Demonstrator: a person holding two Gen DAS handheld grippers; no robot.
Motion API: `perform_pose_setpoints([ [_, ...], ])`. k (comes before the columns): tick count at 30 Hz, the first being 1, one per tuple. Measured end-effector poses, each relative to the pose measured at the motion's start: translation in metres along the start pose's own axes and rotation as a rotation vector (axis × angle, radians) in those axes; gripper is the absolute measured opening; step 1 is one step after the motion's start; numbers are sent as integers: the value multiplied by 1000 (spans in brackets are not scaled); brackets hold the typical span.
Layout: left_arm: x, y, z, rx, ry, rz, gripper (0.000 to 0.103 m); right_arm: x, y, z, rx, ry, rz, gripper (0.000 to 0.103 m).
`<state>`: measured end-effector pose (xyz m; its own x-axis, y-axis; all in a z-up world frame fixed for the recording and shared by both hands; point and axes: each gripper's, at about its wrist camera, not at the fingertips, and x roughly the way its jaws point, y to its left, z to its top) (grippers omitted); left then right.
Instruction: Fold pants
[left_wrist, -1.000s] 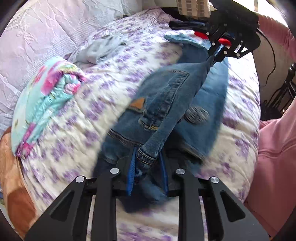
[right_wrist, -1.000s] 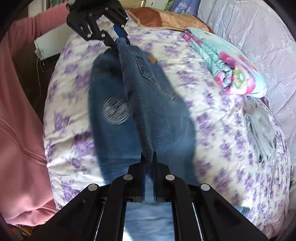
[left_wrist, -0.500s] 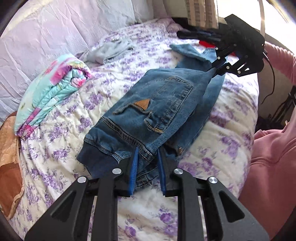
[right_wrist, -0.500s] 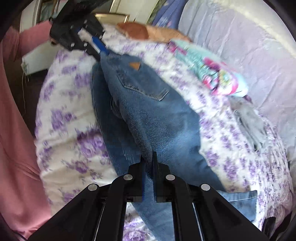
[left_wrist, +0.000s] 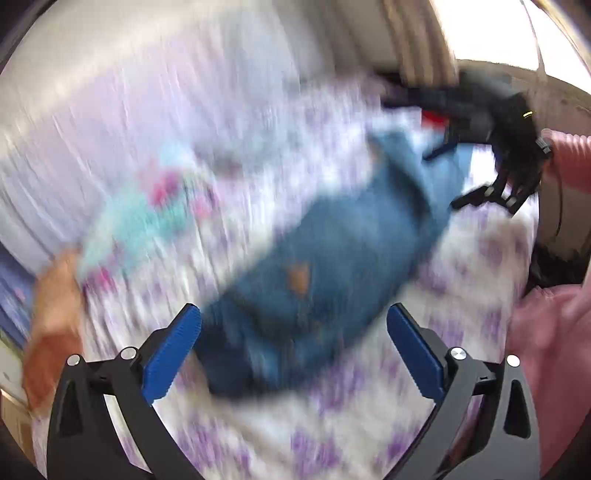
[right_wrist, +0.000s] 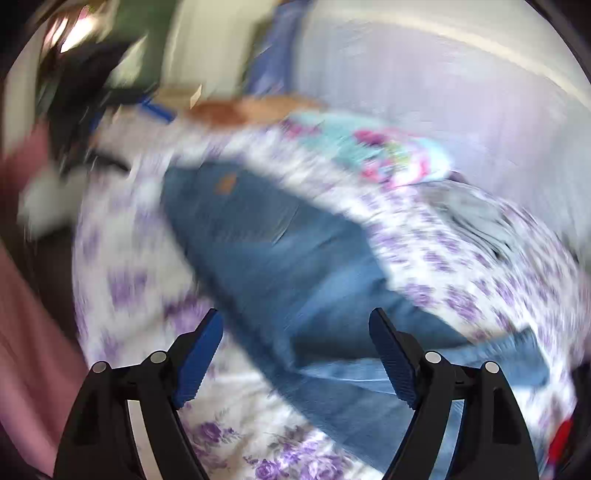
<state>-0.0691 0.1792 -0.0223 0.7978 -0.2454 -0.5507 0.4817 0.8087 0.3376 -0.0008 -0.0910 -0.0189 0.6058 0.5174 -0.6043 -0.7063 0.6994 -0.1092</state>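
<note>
The blue jeans (left_wrist: 314, 266) lie on the purple-flowered bedspread (left_wrist: 258, 435), folded lengthwise, with the brown waist patch facing up. Both views are blurred by motion. My left gripper (left_wrist: 293, 339) is open and empty, above the waist end. My right gripper (right_wrist: 295, 350) is open and empty, above the leg part of the jeans (right_wrist: 280, 258). The right gripper also shows in the left wrist view (left_wrist: 491, 158), open, past the far end of the jeans. The left gripper shows as a dark blur in the right wrist view (right_wrist: 92, 110).
A turquoise and pink folded blanket (right_wrist: 376, 151) lies beside the jeans toward the white wall. A grey garment (right_wrist: 476, 218) lies farther along the bed. An orange-brown pillow (left_wrist: 51, 314) is at the bed's end. The person's pink sleeve (left_wrist: 569, 162) is at the right.
Both grippers have let go of the jeans and opened wide. The jeans now lie flat on the bed. Both grippers are pulling back fast, blurring the views.
</note>
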Motion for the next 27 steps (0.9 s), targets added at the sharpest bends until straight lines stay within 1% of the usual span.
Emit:
perform_pose_setpoints([
  [1,0,-7,13,-17,-54,-10,99,-8,-16,5,94,-19,-69,87],
  [2,3,-11,21,-31,-77,-30,99,-14,-28,7,167,-35,-135,91],
  [3,13,-18,33,-65,-102,-75,99,-21,-44,8,260,-61,-195,98],
  [4,26,-23,42,-98,-101,-117,99,-27,-60,10,343,-77,-223,98],
  [5,42,-27,49,-133,-82,-158,99,-30,-81,13,426,-60,-234,98],
  [6,68,-31,56,-187,-27,-198,99,-30,-99,18,485,-24,-247,98],
  [7,90,-33,59,-233,27,-217,99,-28,-114,18,529,1,-266,98],
  [8,113,-34,59,-283,91,-217,99,-24,-138,21,605,48,-329,98],
  [9,137,-32,56,-347,156,-217,99,-17,-153,24,651,90,-364,98],
  [10,152,-29,51,-399,198,-235,99,-7,-172,25,708,146,-379,98],
  [11,169,-26,43,-469,253,-263,99,0,-185,22,739,176,-373,98],
  [12,176,-22,37,-517,263,-270,99,13,-199,21,773,225,-381,96],
  [13,177,-19,32,-540,241,-272,99,23,-210,19,789,264,-394,90],
  [14,174,-18,29,-547,202,-268,99,39,-220,18,795,324,-420,88],
  [16,172,-20,29,-533,178,-258,99,74,-235,17,776,429,-474,80],
  [17,173,-22,29,-521,172,-242,99,86,-240,14,766,465,-494,79],
  [18,174,-30,29,-486,178,-211,99,105,-246,13,752,515,-520,76],
  [19,177,-38,30,-442,195,-182,99,117,-252,8,761,555,-553,70],
  [20,180,-46,32,-394,217,-149,99,126,-260,4,778,587,-571,67],
  [21,181,-48,34,-367,228,-130,99,135,-266,1,794,621,-593,63],
  [22,181,-50,34,-348,232,-117,99,140,-270,-1,804,642,-607,62],
  [24,180,-50,33,-346,229,-120,99,150,-276,-5,813,684,-636,61],
  [27,177,-39,29,-399,203,-170,99,158,-282,-13,838,731,-632,61],
])
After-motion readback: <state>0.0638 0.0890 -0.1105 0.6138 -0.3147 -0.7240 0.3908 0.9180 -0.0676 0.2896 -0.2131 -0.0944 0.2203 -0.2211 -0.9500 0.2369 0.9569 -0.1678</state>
